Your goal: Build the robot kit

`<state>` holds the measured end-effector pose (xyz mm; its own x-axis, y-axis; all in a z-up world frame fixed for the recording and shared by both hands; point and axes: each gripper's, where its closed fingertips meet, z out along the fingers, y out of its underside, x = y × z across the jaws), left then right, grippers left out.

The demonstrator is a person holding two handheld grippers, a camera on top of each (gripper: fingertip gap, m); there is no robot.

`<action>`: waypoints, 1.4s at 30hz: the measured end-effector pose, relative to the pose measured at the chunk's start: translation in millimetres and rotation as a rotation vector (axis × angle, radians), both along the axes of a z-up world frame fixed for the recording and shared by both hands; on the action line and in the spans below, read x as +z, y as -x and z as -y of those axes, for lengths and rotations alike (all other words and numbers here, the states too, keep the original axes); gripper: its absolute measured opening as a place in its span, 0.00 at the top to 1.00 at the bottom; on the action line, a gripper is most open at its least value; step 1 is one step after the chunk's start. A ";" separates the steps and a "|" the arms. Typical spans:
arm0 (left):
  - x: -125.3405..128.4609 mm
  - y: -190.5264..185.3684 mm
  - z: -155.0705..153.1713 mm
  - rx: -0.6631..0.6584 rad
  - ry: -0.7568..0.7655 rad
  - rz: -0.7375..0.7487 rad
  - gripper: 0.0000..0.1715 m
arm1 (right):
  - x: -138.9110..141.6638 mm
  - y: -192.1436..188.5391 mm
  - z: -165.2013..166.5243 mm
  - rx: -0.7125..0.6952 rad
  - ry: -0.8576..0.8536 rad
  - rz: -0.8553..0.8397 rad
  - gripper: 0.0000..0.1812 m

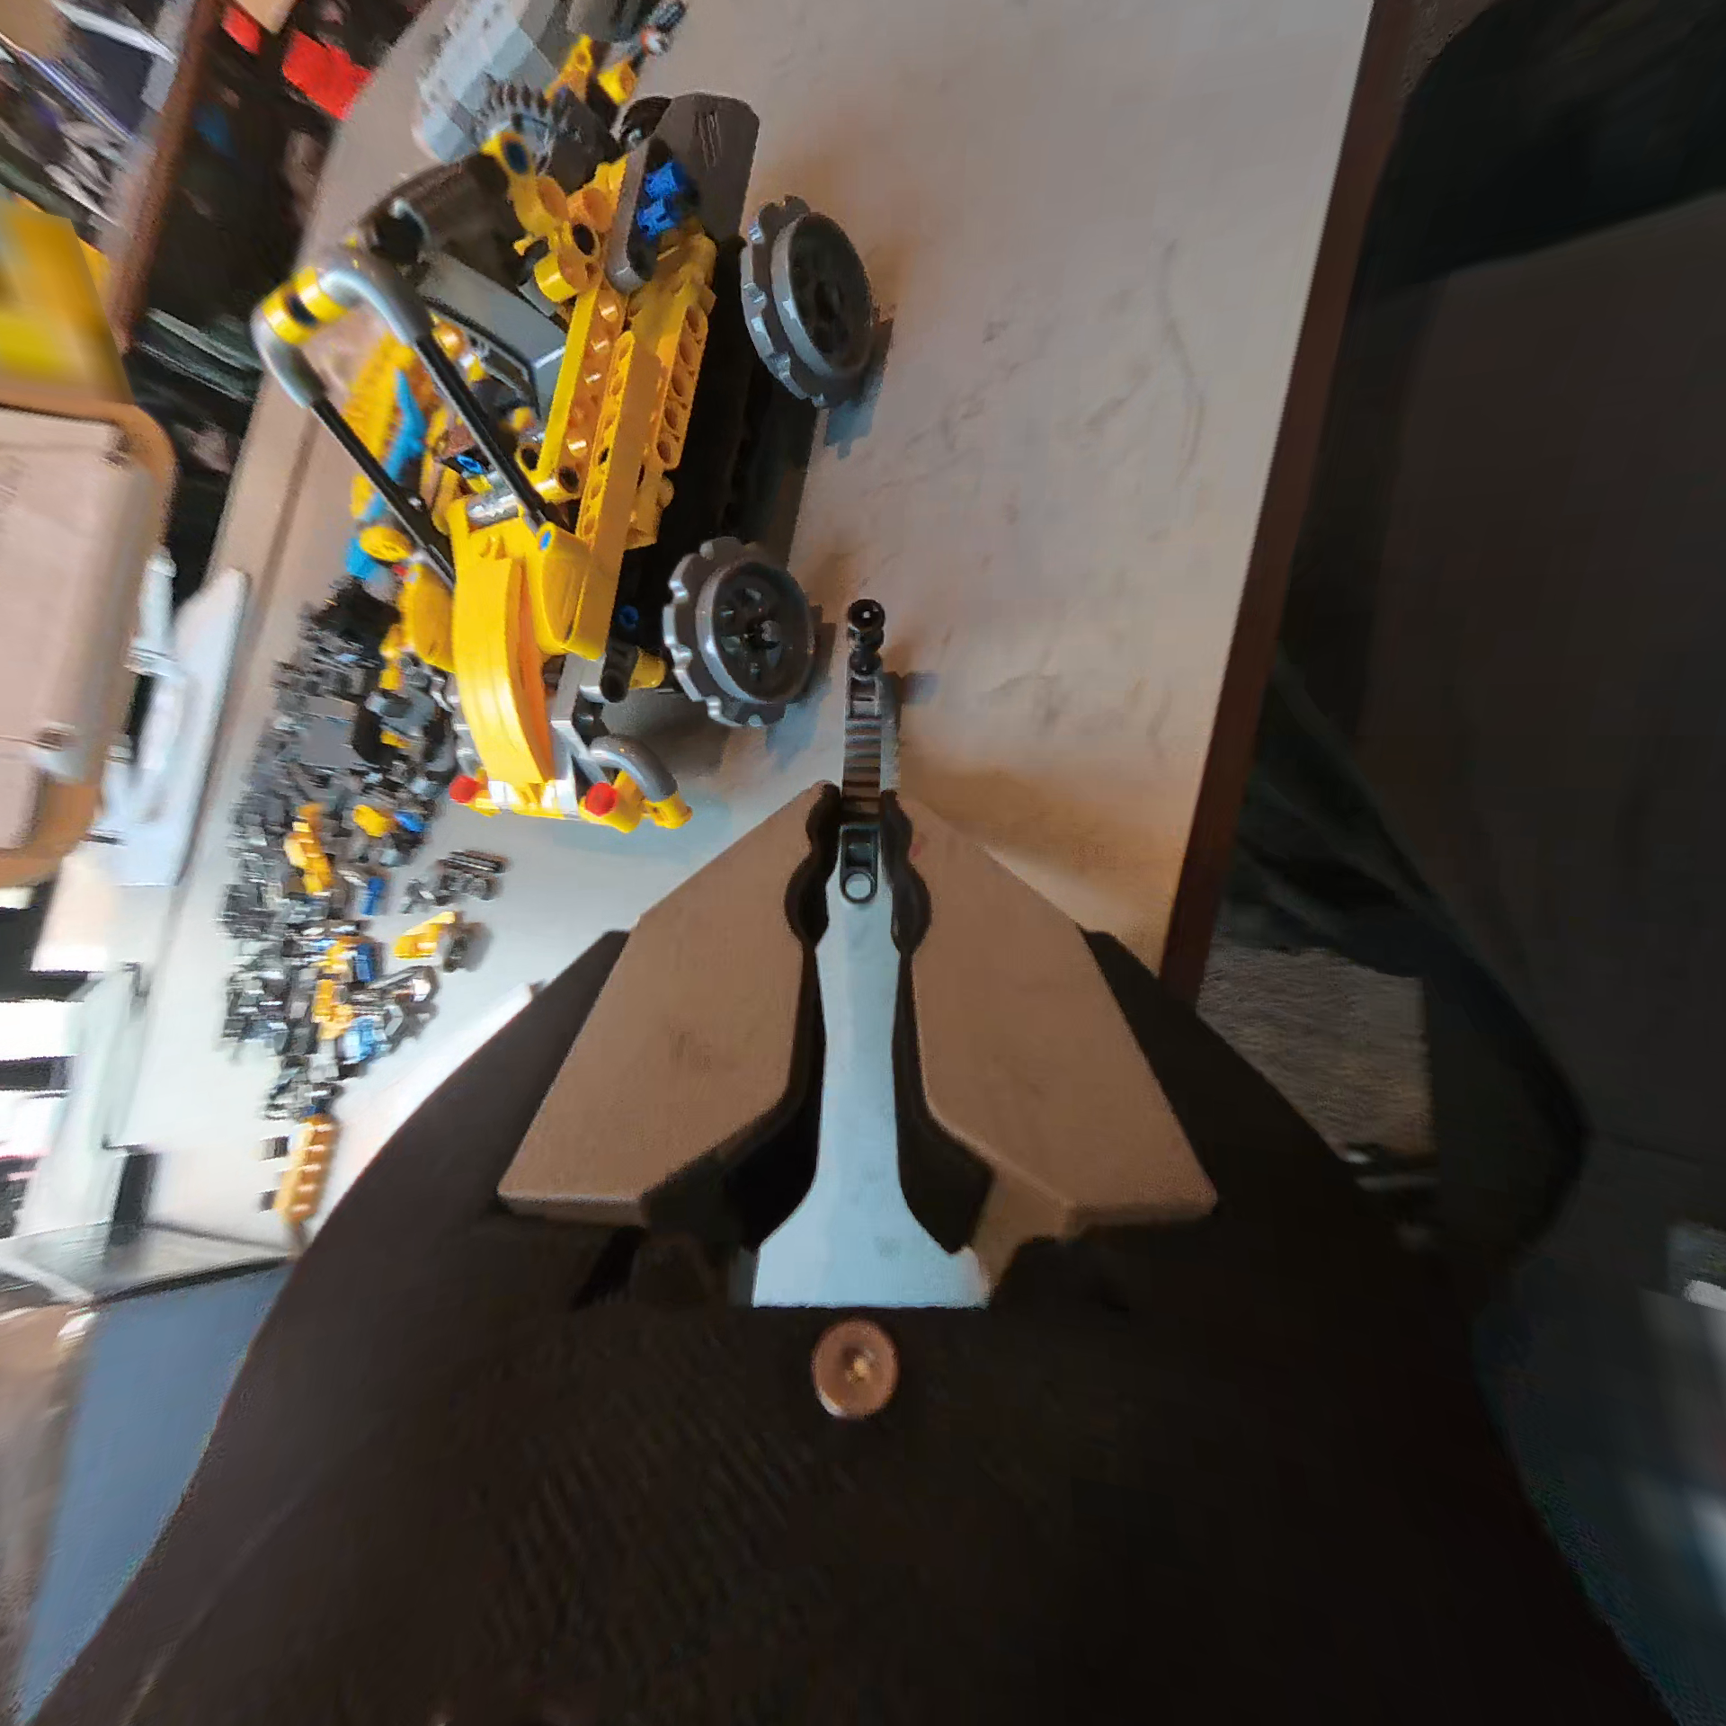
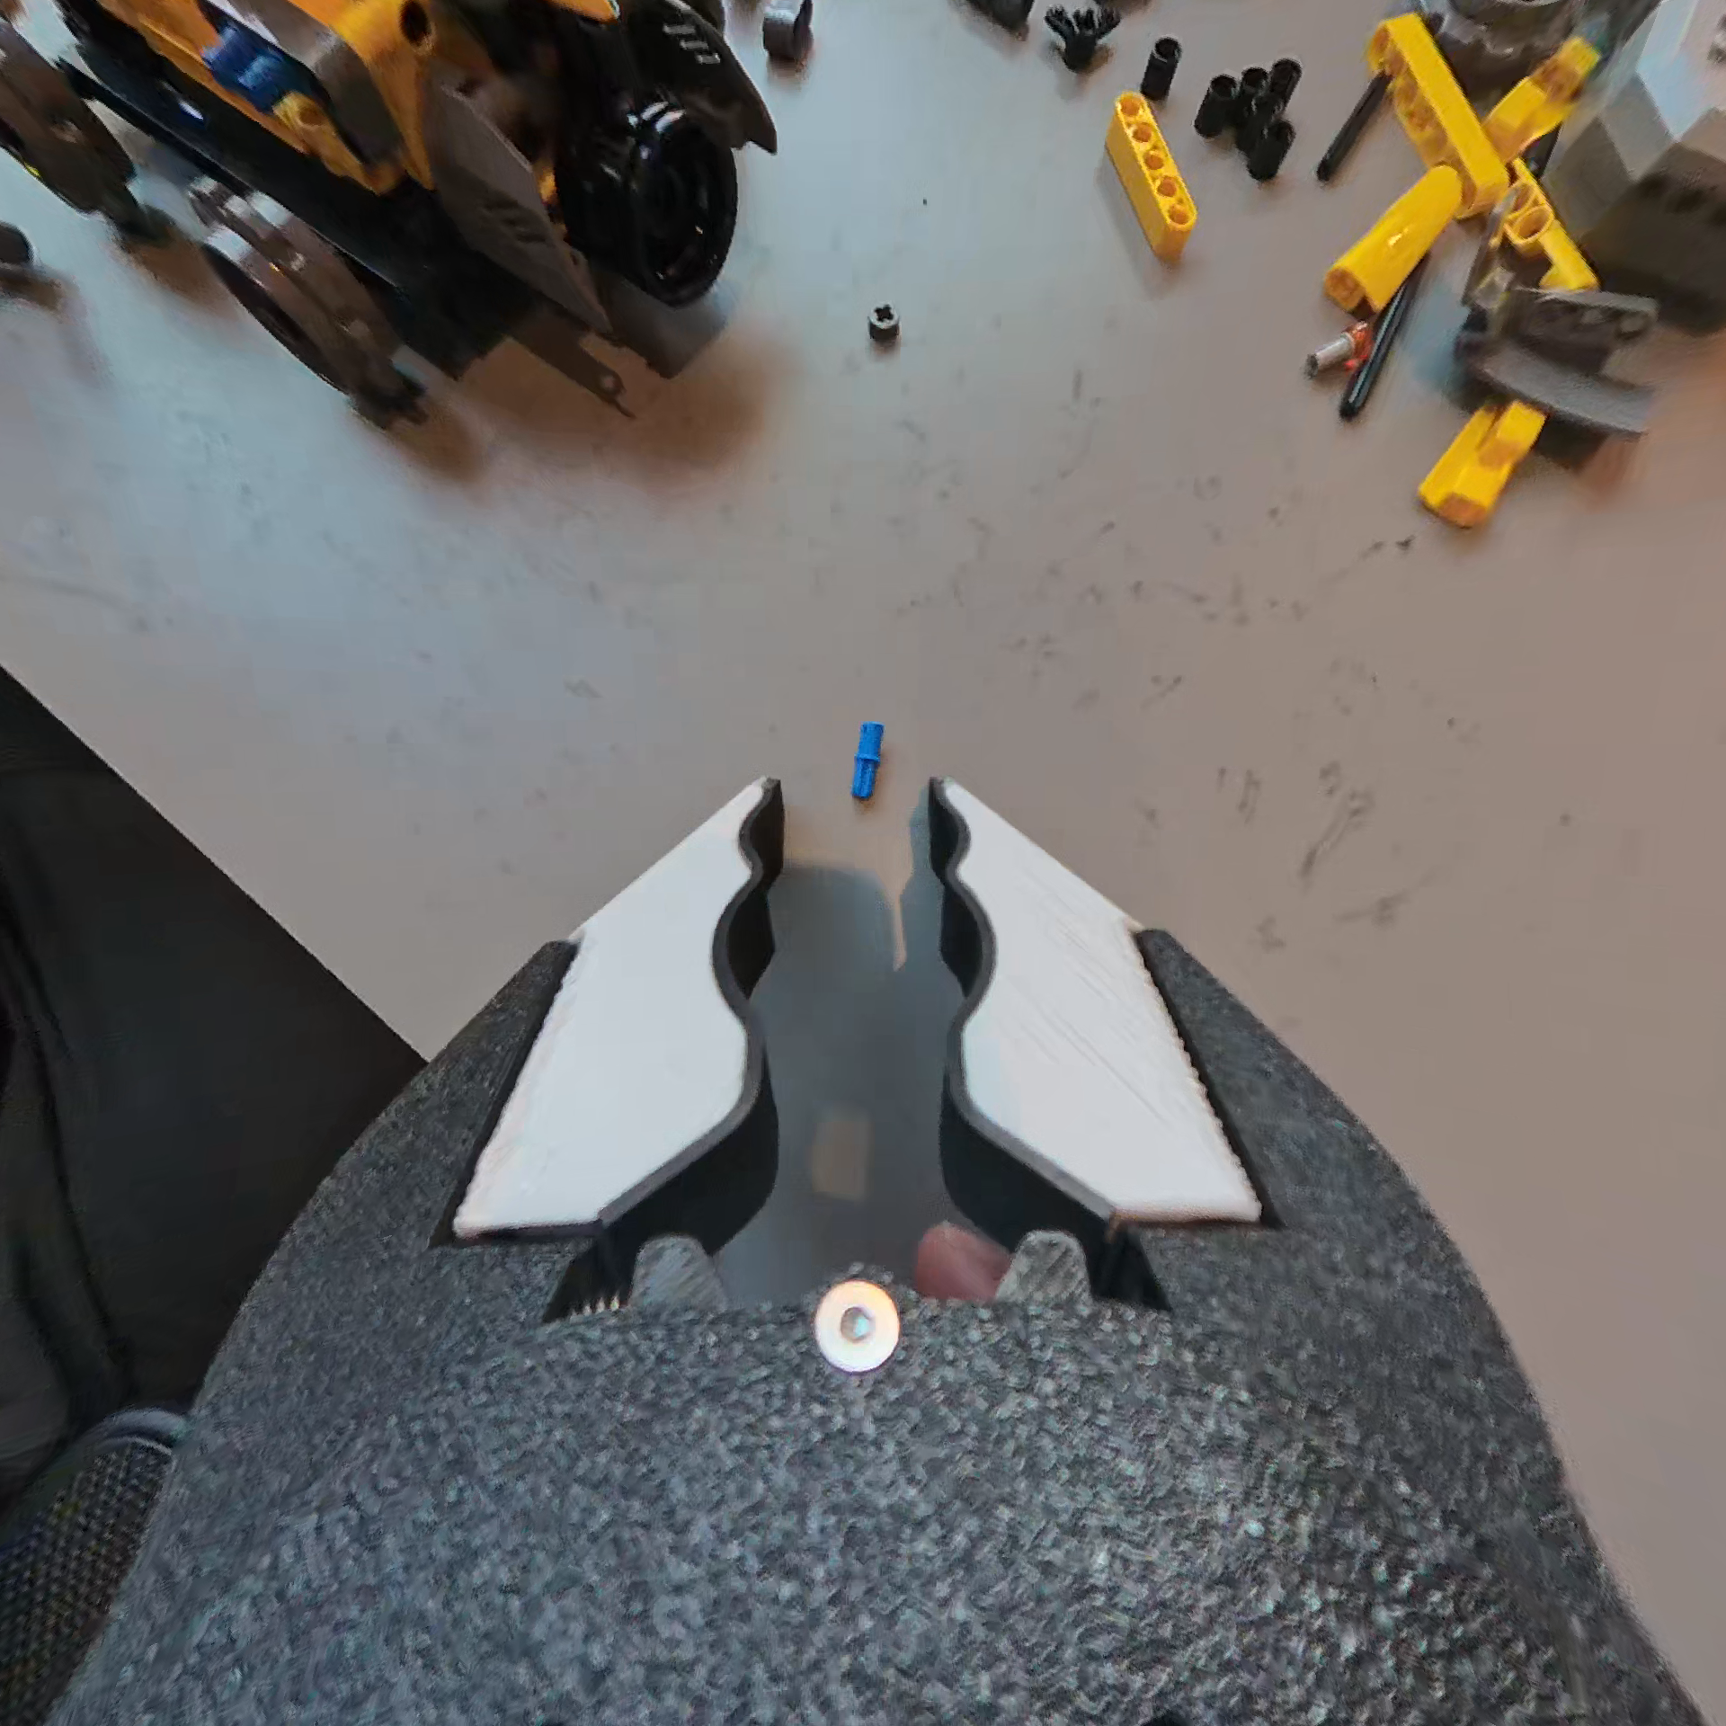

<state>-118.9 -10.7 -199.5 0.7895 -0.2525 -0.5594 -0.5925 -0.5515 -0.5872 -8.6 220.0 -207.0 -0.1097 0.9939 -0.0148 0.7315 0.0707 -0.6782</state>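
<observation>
My left gripper (image 1: 861, 801) is shut on a grey toothed rack piece (image 1: 869, 747) with a black pin (image 1: 865, 635) at its far end. It holds the piece just right of the front grey wheel (image 1: 742, 644) of a yellow and black brick-built vehicle (image 1: 579, 448) on the white table (image 1: 1074, 374). My right gripper (image 2: 855, 794) is open and hovers over the table (image 2: 560, 607). A small blue pin (image 2: 869, 760) lies on the table just beyond the gap between its fingertips. The vehicle (image 2: 392, 159) shows at the top left of the right wrist view.
A pile of loose black, yellow and blue pieces (image 1: 327, 934) lies left of the vehicle. In the right wrist view, yellow beams (image 2: 1153, 173), black connectors (image 2: 1252, 112), a small black bush (image 2: 884, 323) and a grey and yellow sub-assembly (image 2: 1532, 308) lie at the far side. The table edge (image 2: 233, 887) runs at left.
</observation>
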 end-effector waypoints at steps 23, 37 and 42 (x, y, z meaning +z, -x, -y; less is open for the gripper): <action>0.6 -0.1 3.9 0.009 -0.023 -0.168 0.97 | 26.1 31.6 59.1 0.136 0.063 -0.130 0.98; 6.7 -1.0 12.6 0.008 -0.020 -0.142 0.87 | 42.5 34.2 92.9 0.253 0.036 -0.128 0.98; 16.3 -9.9 23.0 -0.019 -0.013 -0.078 0.81 | 54.6 36.9 146.6 0.414 0.137 -0.135 0.98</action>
<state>-109.0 -33.7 -183.3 0.7384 -0.2595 -0.6224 -0.6471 -0.5324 -0.5457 -45.5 73.4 -152.4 -0.5074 0.8557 -0.1013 0.5652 0.2417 -0.7887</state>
